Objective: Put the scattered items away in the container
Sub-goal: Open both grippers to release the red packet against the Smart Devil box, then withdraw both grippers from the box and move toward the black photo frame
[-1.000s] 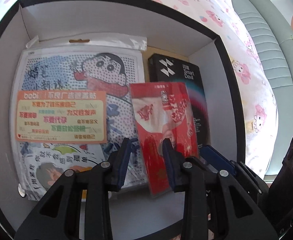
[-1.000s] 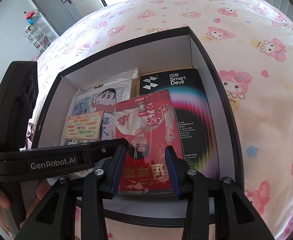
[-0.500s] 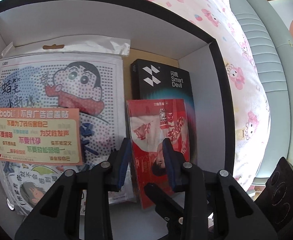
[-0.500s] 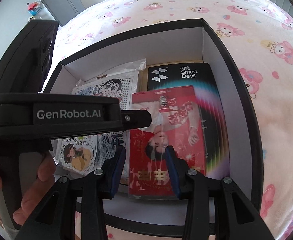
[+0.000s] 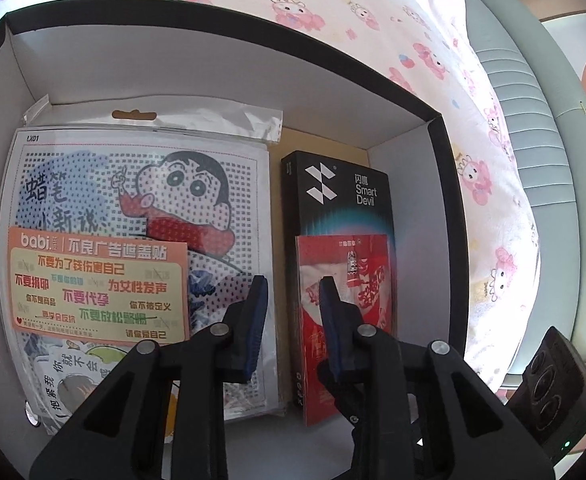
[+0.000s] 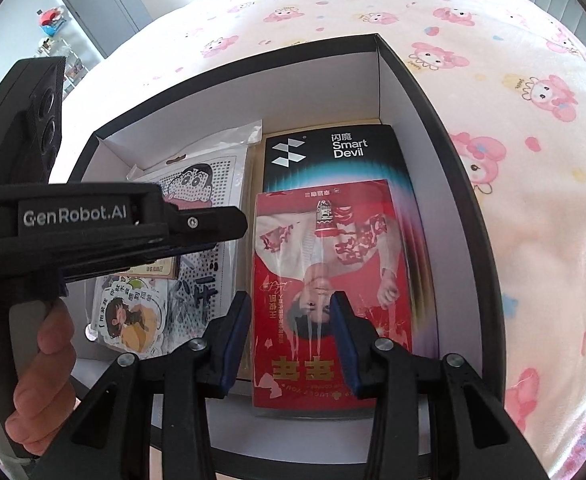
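Note:
A black box with white inner walls (image 5: 213,64) (image 6: 377,92) sits on the bed. In it lie a cartoon sticker pack (image 5: 133,208) (image 6: 209,184), an orange sticker card (image 5: 93,284), a black "Smart Devil" box (image 5: 337,192) (image 6: 333,152) and a red photo card pack (image 5: 345,276) (image 6: 325,264) flat on the black box. My left gripper (image 5: 291,296) is open and empty over the gap between the sticker pack and the red pack. My right gripper (image 6: 291,312) is open and empty above the red pack's near end.
The box rests on a white bedsheet with pink cartoon prints (image 6: 513,128). A grey-green padded headboard (image 5: 533,120) runs along the right. A cabinet and a shelf (image 6: 101,4) stand in the far room. The left gripper's body (image 6: 73,224) crosses the right wrist view.
The red pack has settled from tilted to flat on the black box. The left gripper has shifted left off it. The right gripper has pulled slightly back.

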`<state>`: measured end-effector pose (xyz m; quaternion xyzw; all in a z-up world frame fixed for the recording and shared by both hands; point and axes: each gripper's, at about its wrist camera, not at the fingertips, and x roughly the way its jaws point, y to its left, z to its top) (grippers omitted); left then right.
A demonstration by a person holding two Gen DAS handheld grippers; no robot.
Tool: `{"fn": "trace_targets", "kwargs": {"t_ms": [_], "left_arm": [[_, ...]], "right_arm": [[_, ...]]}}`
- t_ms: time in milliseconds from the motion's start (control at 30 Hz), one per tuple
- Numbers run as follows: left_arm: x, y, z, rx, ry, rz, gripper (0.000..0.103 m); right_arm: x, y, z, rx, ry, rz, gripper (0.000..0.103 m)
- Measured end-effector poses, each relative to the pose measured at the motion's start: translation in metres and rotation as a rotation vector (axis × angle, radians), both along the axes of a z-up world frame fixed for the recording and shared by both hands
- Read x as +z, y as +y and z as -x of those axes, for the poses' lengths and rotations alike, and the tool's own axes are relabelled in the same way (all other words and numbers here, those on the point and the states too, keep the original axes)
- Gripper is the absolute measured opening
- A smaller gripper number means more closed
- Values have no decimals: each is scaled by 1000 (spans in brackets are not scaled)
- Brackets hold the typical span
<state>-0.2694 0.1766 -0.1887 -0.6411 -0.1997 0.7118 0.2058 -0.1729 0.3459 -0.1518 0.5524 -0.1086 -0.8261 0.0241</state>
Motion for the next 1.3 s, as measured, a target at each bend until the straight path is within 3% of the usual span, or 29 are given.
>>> {"fn": "trace_targets", "kwargs": {"t_ms": [167,300,467,600,733,967,1100,1300], "left_arm": [[-9,16,-3,-38,-46,-26,25],[-7,21,-5,-51,-27,14,25],[-6,10,-8,-54,-33,-11,25],[10,-4,-20,-45,48,40,25],[38,-23,-41,-38,161,77,25],[92,-58,-71,-12,336,213,27],[111,-72,-91,8,408,212,33],[159,-87,-128,32,506,182,37]], "right_arm": [[0,3,0,1,-2,2,37],[-1,2,-2,3,-6,-24,37],[0,2,-3,5,-2,-25,37],[2,1,-6,7,4,-34,37],[12,-10,-16,17,37,-110,37],[40,-24,-21,50,90,-85,37],[78,-32,-34,36,162,-81,38],[125,-63,-60,75,248,-89,47]]}}
